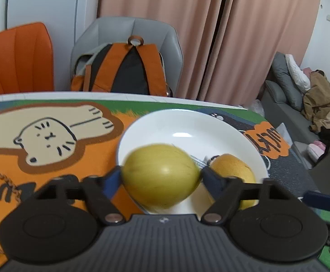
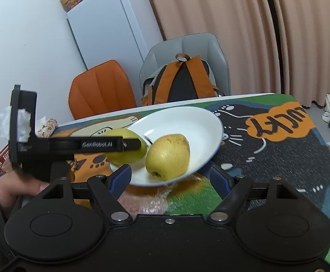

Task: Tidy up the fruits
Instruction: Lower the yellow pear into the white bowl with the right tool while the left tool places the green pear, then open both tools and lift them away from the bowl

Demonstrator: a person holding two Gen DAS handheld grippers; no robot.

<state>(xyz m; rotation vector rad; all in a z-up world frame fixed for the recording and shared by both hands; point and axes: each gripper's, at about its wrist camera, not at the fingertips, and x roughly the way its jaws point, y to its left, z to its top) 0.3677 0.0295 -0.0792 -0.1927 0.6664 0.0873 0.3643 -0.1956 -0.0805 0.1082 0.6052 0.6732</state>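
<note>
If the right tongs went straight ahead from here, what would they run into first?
Probably the near rim of the white plate, then the yellow pear lying on it. The right tongs are open and empty, and depth is hard to judge.

Yellow-green pears (image 1: pixel 161 173) on a white plate (image 1: pixel 187 122) (orange-green cartoon-cat mat (image 1: pixel 40 136) underneath).

Plate (image 2: pixel 208 122): glossy white ceramic. Pears (image 2: pixel 168 156): smooth, waxy skin. Worktop mat (image 2: pixel 278 158): matt woven cloth. Left gripper (image 1: pixel 161 176): matt black plastic, blue pads (image 1: pixel 111 181).
</note>
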